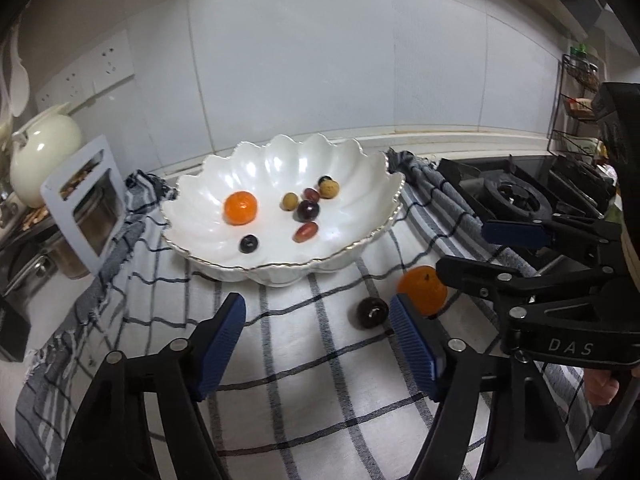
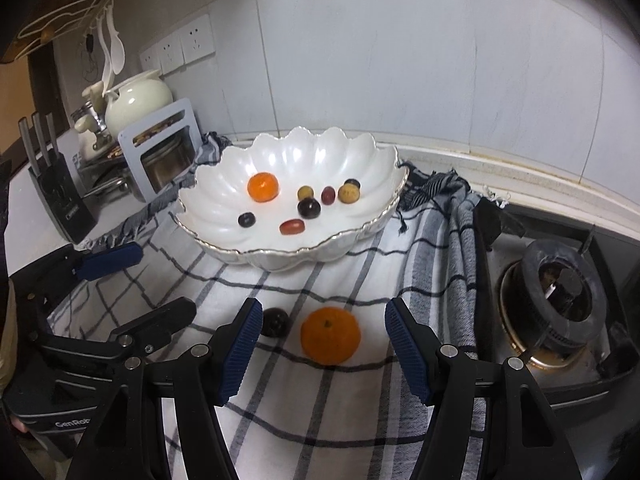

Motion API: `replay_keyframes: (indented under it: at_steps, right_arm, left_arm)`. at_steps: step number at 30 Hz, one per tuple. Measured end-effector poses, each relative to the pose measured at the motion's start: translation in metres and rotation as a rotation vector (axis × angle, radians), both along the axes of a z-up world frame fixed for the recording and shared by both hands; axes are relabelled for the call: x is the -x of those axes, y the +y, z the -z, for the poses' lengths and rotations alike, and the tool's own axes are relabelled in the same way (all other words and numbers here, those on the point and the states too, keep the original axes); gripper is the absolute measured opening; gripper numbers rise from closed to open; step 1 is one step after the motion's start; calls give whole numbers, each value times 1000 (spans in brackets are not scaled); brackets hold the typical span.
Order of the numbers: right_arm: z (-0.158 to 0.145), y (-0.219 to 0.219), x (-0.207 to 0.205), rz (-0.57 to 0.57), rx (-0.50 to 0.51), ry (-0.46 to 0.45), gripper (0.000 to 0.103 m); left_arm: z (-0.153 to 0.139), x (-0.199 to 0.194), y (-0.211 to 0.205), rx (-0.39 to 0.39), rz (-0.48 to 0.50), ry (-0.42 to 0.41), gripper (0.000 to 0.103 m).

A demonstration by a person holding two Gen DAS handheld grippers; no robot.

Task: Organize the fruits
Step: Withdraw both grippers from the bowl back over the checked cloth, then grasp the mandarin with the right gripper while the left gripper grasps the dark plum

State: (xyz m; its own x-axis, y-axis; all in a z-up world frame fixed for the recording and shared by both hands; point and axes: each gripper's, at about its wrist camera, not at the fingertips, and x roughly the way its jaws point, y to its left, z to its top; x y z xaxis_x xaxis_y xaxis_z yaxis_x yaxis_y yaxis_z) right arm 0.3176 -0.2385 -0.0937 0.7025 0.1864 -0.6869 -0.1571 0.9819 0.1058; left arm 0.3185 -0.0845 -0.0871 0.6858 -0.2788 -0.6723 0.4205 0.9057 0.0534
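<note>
The checked cloth [image 2: 344, 408] lies under both my grippers. Ahead sits the scalloped white bowl [image 2: 224, 168], holding a mandarin [image 2: 263, 187] and small fruits. My right gripper [image 2: 322, 344] gapes around a loose mandarin [image 2: 330, 335], untouched. My left gripper [image 1: 318, 342] hangs open, a dark plum [image 1: 372, 312] just inside its right finger

I see the bowl [image 2: 288, 256] sitting on the cloth [image 2: 320, 420], holding 1 orange [image 2: 263, 187] left of 6 small fruits [image 2: 309, 208]; in front of it, on the cloth, 1 loose orange [image 2: 330, 335] lies just right of 1 small fruit [image 2: 276, 321]; the stove burner [image 2: 560, 292] lies right, the teapot [image 2: 136, 102] far left behind.
</note>
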Motion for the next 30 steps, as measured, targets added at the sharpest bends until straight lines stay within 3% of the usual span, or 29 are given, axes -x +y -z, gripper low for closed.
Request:
replay_keyframes:
  at_steps: [16,21,30]
  right_arm:
    - [30,-2,-18,-4,-14,86,63]
    - [37,2,-23,-26,-21,104,58]
    - [48,2,-32,-24,-40,141,52]
  left_arm:
    - [34,-14,-20,-27,184,48,48]
    - [43,-16,-27,-52,244,43,45]
    - [58,-30,-36,-68,265,78,36]
